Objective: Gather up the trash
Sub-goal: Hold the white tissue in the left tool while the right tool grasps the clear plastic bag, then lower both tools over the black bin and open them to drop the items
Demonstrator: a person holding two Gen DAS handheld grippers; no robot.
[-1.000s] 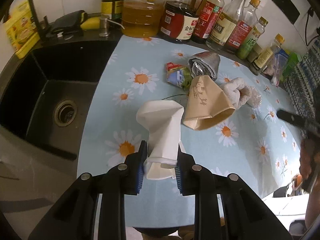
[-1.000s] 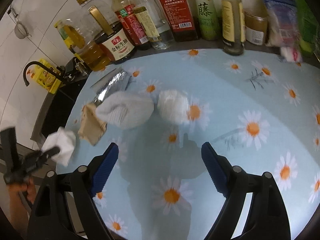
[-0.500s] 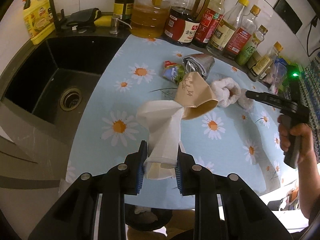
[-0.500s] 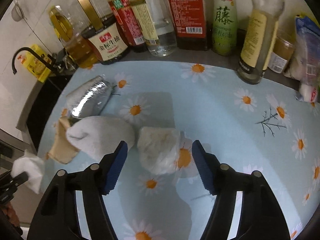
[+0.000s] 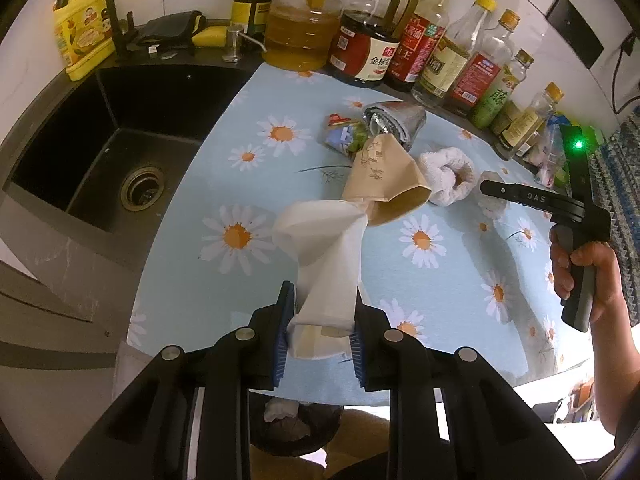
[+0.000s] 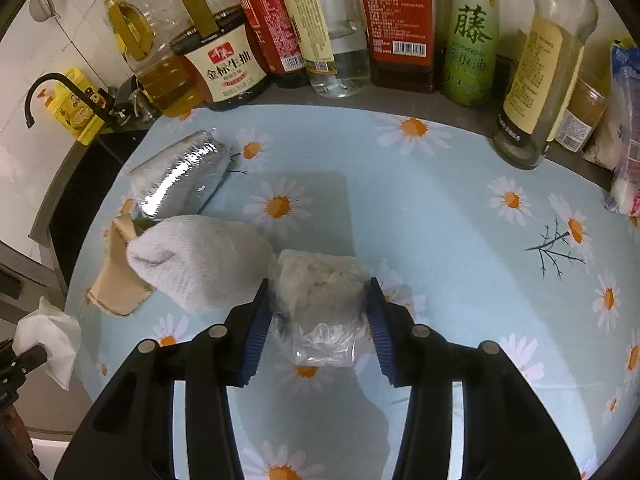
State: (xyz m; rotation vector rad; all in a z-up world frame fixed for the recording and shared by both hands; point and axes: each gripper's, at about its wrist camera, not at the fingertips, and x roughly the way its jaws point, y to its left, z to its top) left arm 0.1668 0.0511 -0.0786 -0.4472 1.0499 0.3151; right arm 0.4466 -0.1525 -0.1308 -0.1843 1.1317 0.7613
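My left gripper (image 5: pixel 320 332) is shut on a crumpled white paper (image 5: pixel 326 264) and holds it above the front edge of the daisy cloth. My right gripper (image 6: pixel 316 320) has its jaws around a clear plastic bag of white stuff (image 6: pixel 318 300) that rests on the cloth; the blue pads touch its sides. More trash lies on the cloth: a tan paper cup (image 5: pixel 382 184), a white rolled cloth (image 6: pixel 196 260), a foil bag (image 6: pixel 180 178) and a small colourful wrapper (image 5: pixel 344 138).
A black sink (image 5: pixel 100 148) lies left of the cloth. Oil and sauce bottles (image 6: pixel 400 20) line the back. A dark bin with trash (image 5: pixel 296 428) shows below the counter's front edge. The right gripper's handle and hand (image 5: pixel 580 248) show in the left wrist view.
My left gripper has pulled back and up with the white paper. My right gripper has moved forward and down and closed its jaws onto the plastic bag.
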